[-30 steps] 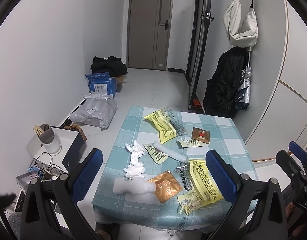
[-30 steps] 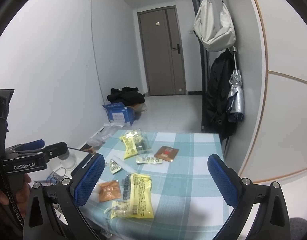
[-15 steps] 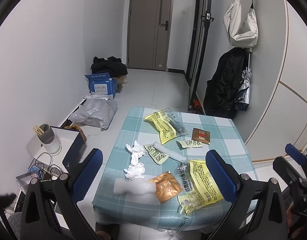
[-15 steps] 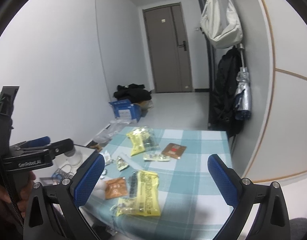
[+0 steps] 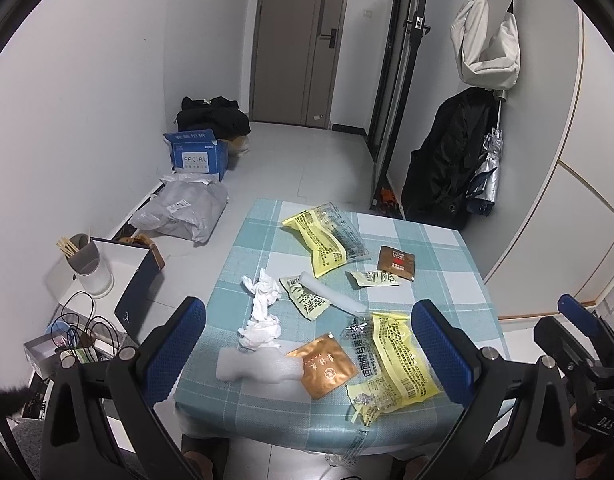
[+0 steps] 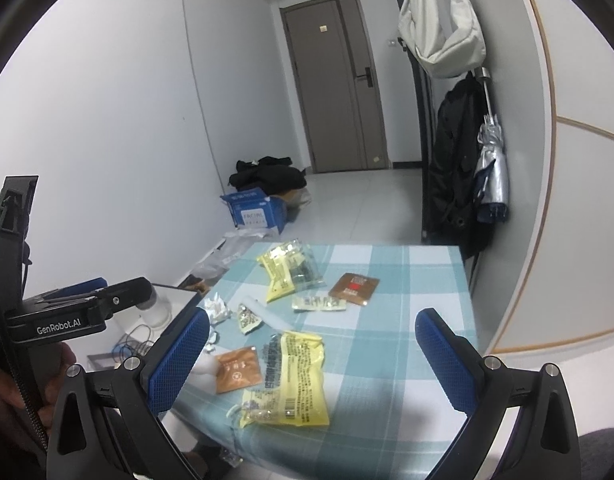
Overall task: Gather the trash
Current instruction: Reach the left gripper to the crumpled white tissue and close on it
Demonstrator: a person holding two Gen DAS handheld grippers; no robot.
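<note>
Trash lies on a table with a teal checked cloth (image 5: 251, 240). Near the front edge lie a large yellow wrapper (image 5: 399, 356) (image 6: 295, 376), an orange foil sachet (image 5: 327, 364) (image 6: 237, 368) and white foam (image 5: 259, 366). Crumpled white tissues (image 5: 263, 308) lie at the left. Farther back lie a second yellow bag (image 5: 323, 240) (image 6: 287, 270), a brown sachet (image 5: 396, 263) (image 6: 353, 288) and small wrappers (image 5: 373, 279). My left gripper (image 5: 309, 344) is open and empty above the front edge. My right gripper (image 6: 311, 356) is open and empty, held high over the near part.
Left of the table on the floor stand a white box with a cup of sticks (image 5: 83, 264), cables (image 5: 83, 332), a grey mail bag (image 5: 183, 210) and a blue carton (image 5: 195, 154). A black coat and umbrella (image 5: 451, 168) hang at the right wall. A closed door (image 5: 295, 40) is at the back.
The right wrist view has shifted so the table sits a little lower and farther right in frame. The left gripper and the trash have not moved.
</note>
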